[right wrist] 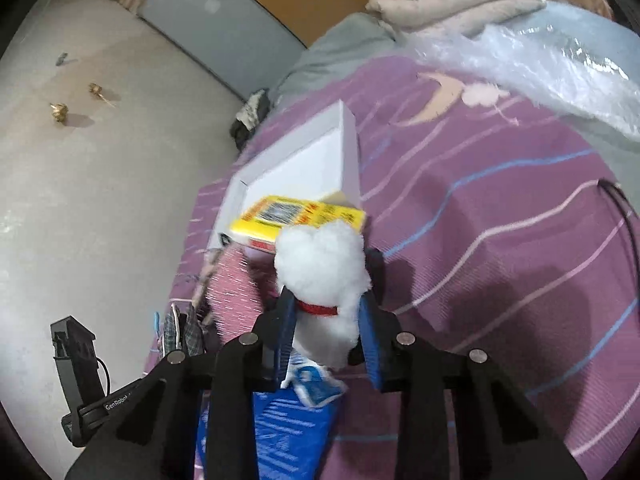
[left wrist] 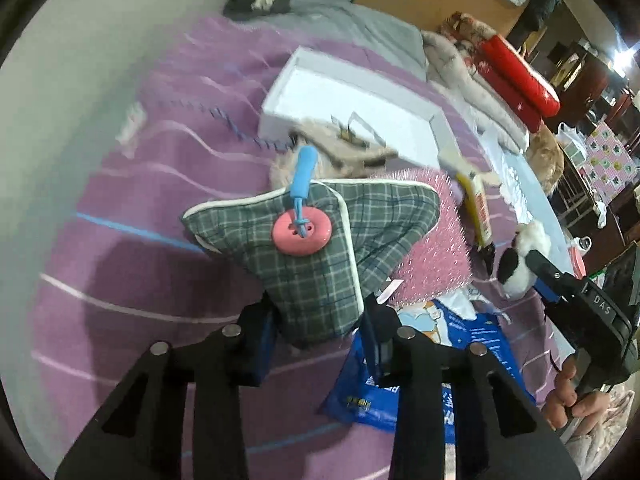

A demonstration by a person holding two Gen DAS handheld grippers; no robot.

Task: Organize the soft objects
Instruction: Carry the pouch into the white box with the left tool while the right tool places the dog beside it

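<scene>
A green plaid cushion (left wrist: 312, 264) with a pink button (left wrist: 302, 232) and a blue peg lies on the purple bed cover. My left gripper (left wrist: 320, 336) is shut on its near corner, with both pads against the fabric. A white plush dog (right wrist: 324, 272) with a red collar sits between the blue pads of my right gripper (right wrist: 328, 300), which is shut on its body. The left wrist view also shows the dog (left wrist: 528, 240) at the right. An edge of the cushion (right wrist: 180, 332) appears at the lower left of the right wrist view.
A white shallow box (left wrist: 280, 116) sits farther back on the bed, with a yellow carton (right wrist: 300, 216) on its near edge. A pink spiky cushion (left wrist: 432, 248), beige fur (left wrist: 344, 152) and a blue printed bag (left wrist: 400, 392) lie close by. Folded blankets (right wrist: 448, 4) stack at the far end.
</scene>
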